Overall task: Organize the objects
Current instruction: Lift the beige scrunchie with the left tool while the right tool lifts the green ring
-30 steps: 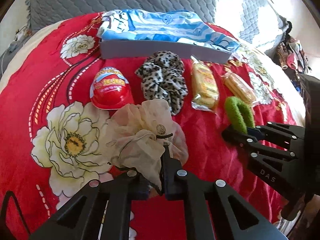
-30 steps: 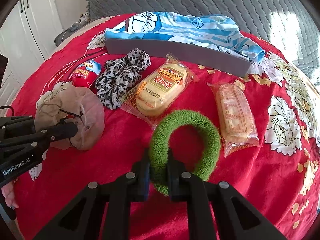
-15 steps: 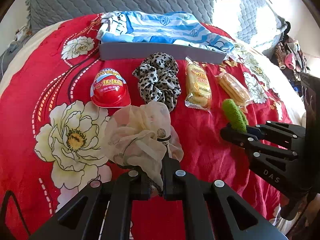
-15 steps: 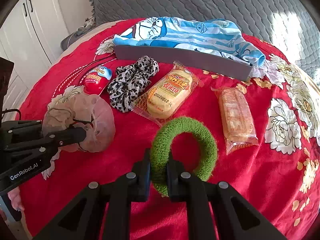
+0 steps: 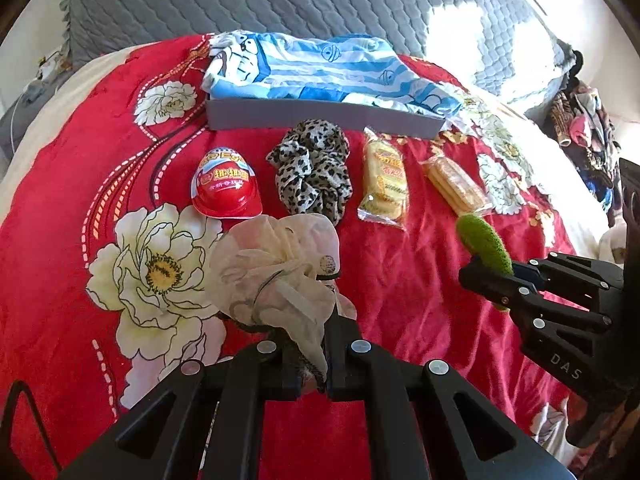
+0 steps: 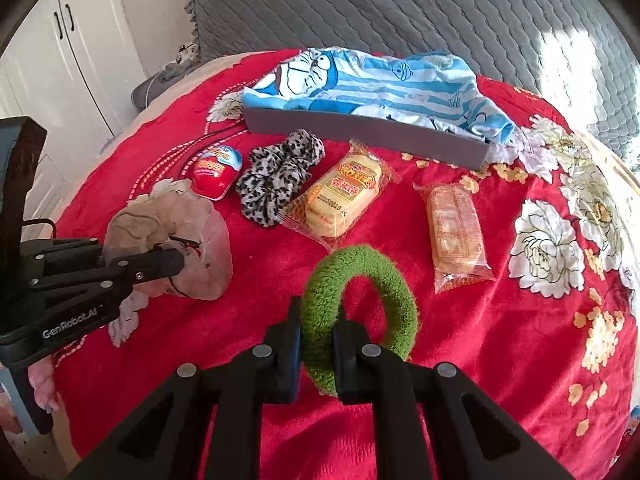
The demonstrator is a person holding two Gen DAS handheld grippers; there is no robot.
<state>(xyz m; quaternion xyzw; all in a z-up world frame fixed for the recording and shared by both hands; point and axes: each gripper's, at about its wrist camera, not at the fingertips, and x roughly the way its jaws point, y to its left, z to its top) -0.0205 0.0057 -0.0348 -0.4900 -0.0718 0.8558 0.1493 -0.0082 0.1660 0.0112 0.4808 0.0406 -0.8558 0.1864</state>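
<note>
My left gripper (image 5: 310, 344) is shut on a cream sheer scrunchie (image 5: 276, 272) and holds it above the red blanket; it also shows in the right wrist view (image 6: 176, 240). My right gripper (image 6: 318, 320) is shut on a green fuzzy scrunchie (image 6: 384, 284), lifted off the blanket; it shows edge-on in the left wrist view (image 5: 484, 246). On the blanket lie a leopard scrunchie (image 5: 314, 170), a red egg-shaped toy (image 5: 226, 188) and two wrapped snack packs (image 5: 384, 178) (image 5: 454, 184).
A grey tray (image 5: 320, 118) holds a blue striped cloth (image 5: 320, 68) at the back of the bed. A grey quilted headboard (image 6: 400, 4) rises behind it. White cupboards (image 6: 60, 52) stand at the left, and a clothes pile (image 5: 584, 132) lies at the right.
Both grippers have risen and pulled back with their scrunchies; the green one is now clear of the blanket. The items on the bed have not moved.
</note>
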